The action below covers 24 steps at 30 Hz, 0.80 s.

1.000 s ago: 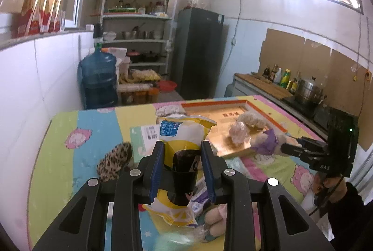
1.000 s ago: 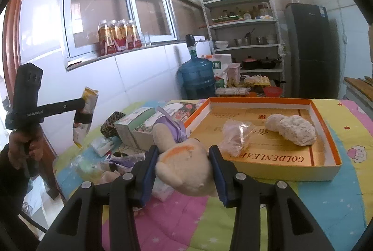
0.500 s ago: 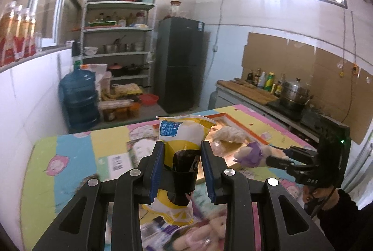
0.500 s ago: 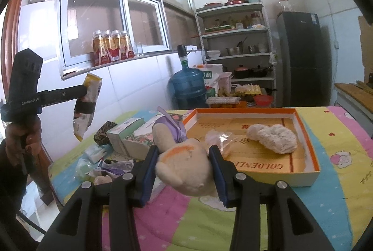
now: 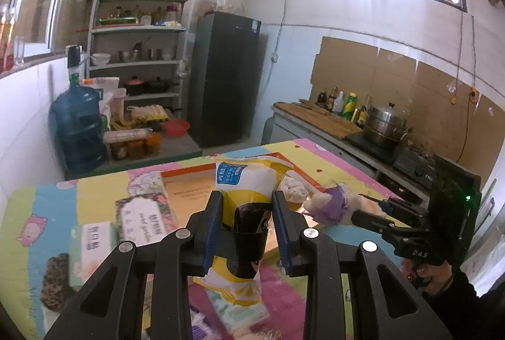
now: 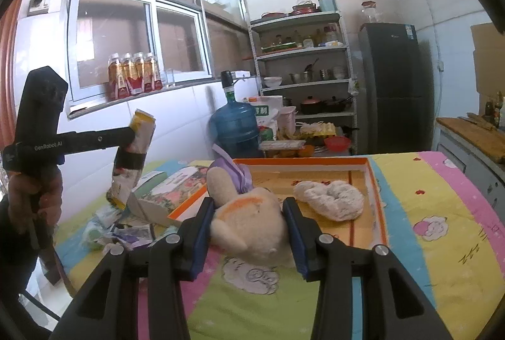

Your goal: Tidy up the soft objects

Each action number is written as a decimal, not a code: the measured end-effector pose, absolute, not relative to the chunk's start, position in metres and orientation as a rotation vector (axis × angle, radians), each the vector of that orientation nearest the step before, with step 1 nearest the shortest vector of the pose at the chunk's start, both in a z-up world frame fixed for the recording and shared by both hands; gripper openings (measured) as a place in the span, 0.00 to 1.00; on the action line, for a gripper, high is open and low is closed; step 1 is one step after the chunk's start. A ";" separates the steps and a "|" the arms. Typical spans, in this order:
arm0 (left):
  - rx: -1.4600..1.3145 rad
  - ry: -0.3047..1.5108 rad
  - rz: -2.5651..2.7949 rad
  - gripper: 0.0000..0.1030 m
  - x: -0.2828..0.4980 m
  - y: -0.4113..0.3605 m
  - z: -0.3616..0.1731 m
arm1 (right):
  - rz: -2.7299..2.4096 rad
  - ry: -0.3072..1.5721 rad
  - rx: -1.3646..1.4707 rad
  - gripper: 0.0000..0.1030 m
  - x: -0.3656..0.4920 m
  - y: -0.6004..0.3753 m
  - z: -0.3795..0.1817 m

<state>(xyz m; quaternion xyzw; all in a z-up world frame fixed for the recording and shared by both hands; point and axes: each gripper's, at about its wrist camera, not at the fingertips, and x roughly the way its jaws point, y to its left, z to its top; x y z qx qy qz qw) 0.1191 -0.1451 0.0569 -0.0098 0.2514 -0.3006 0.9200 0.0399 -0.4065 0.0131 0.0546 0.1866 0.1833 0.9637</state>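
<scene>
The left gripper (image 5: 247, 225) clamps a yellow-and-white snack bag (image 5: 244, 198) at its middle, held above the table with the orange tray (image 6: 377, 198) at twelve o'clock. The bag looks light, crinkly and slippery. The right gripper (image 6: 249, 221) squeezes a plush toy (image 6: 249, 220), soft and compressible, around its body.

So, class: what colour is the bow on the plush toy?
Purple. The bow on the cream plush toy shows best in the right wrist view.
</scene>
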 end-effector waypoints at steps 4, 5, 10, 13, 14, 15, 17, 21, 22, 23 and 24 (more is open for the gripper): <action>-0.030 0.533 -0.613 0.31 0.132 -0.160 0.051 | 0.355 0.375 0.093 0.43 0.049 -0.413 0.015; -0.033 0.538 -0.609 0.31 0.137 -0.164 0.049 | 0.353 0.374 0.089 0.43 0.053 -0.415 0.016; -0.046 0.557 -0.582 0.31 0.157 -0.179 0.043 | 0.336 0.372 0.068 0.43 0.069 -0.420 0.020; -0.052 0.571 -0.566 0.31 0.170 -0.187 0.037 | 0.332 0.372 0.053 0.43 0.081 -0.420 0.021; -0.053 0.574 -0.559 0.31 0.175 -0.191 0.035 | 0.333 0.372 0.046 0.43 0.086 -0.420 0.022; -0.052 0.576 -0.553 0.31 0.177 -0.193 0.034 | 0.333 0.372 0.040 0.43 0.091 -0.419 0.024; -0.054 0.584 -0.539 0.31 0.187 -0.198 0.032 | 0.337 0.374 0.033 0.43 0.098 -0.419 0.025; -0.060 0.599 -0.522 0.31 0.203 -0.206 0.027 | 0.341 0.381 0.018 0.43 0.116 -0.416 0.029; -0.061 0.601 -0.519 0.31 0.205 -0.208 0.026 | 0.341 0.381 0.014 0.43 0.118 -0.415 0.030; -0.062 0.603 -0.515 0.31 0.209 -0.210 0.025 | 0.340 0.382 0.009 0.43 0.123 -0.415 0.031; -0.064 0.606 -0.512 0.31 0.213 -0.211 0.025 | 0.340 0.385 0.007 0.43 0.128 -0.414 0.033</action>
